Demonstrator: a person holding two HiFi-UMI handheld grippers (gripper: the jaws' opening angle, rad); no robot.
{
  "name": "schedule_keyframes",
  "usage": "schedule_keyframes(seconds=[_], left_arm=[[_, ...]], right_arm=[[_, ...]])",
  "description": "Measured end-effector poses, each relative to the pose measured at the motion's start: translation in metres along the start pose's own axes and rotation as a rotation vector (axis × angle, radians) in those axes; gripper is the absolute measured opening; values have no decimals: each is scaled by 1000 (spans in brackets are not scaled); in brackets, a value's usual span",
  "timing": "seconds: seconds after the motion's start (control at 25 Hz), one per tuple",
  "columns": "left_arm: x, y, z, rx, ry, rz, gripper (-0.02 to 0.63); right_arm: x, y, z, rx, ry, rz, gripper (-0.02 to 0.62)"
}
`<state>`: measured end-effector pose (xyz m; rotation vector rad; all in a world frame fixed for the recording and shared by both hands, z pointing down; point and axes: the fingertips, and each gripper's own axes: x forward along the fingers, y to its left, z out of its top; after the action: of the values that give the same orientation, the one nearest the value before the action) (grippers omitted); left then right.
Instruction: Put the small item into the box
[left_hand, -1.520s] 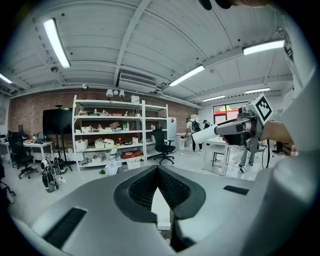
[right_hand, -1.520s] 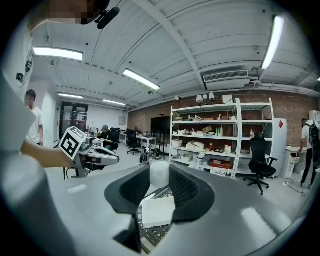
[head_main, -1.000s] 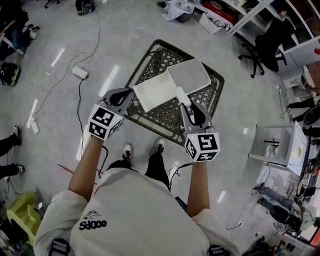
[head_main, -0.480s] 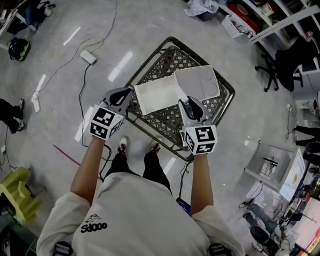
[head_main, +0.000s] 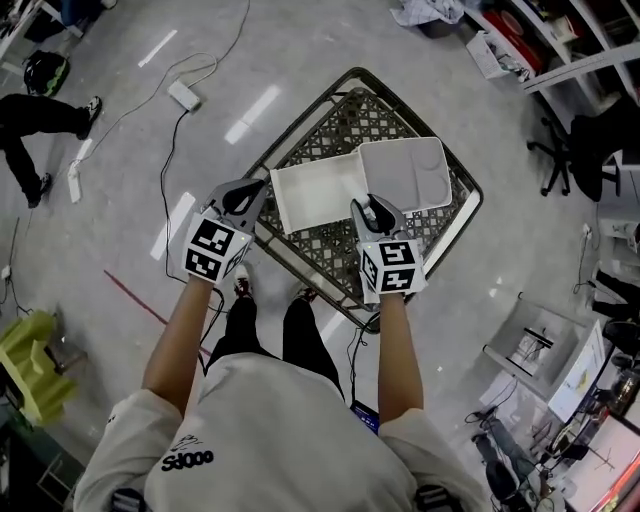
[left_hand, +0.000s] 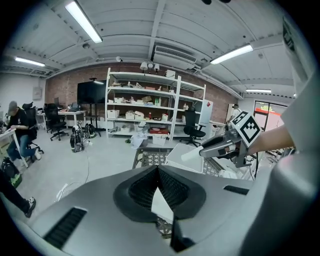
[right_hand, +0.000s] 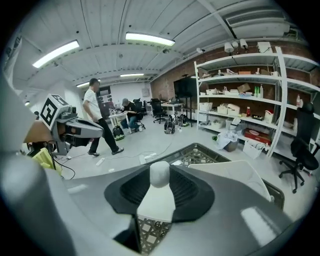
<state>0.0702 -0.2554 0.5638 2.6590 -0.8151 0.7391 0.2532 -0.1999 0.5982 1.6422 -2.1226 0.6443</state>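
Right claw (head_main: 370, 210) is gripping one small item (right_hand: 160, 176); left claw (head_main: 243, 190) is hanging closed, empty. One open box (head_main: 315, 190) is lying on one lattice tabletop (head_main: 330, 245) above grey floor (head_main: 120, 150).

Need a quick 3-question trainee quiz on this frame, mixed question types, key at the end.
1. True or false: the right gripper is closed on a small white round-tipped item.
2. The open white rectangular box rests on: A) the grey floor; B) the dark lattice-top stand; C) a shelf.
3. In the head view, on which side of the box does its flat white lid lie?

Key: 1 true. 2 B. 3 right; the lid is folded open beside the box, and the item is not yet in the box.
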Motion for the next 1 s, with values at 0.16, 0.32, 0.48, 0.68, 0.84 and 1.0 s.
schedule_keyframes(seconds=[0.16, 0.32, 0.48, 0.68, 0.84, 1.0], left_arm=[[5, 4, -13, -16, 11, 23, 5], [8, 12, -32, -55, 33, 48, 5], [11, 14, -47, -79, 58, 51, 5], [12, 15, -57, -90, 77, 50, 5], [11, 21, -64, -99, 87, 57, 5], [10, 26, -69, -107, 94, 61, 5]], right_arm=[[27, -2, -22, 20, 50, 3, 128], [54, 2, -45, 23, 105, 14, 129], [74, 1, -62, 16, 146, 13, 129], [98, 1, -75, 12, 185, 17, 129], [113, 1, -85, -2, 223, 22, 129], [120, 1, -95, -10, 257, 16, 130]])
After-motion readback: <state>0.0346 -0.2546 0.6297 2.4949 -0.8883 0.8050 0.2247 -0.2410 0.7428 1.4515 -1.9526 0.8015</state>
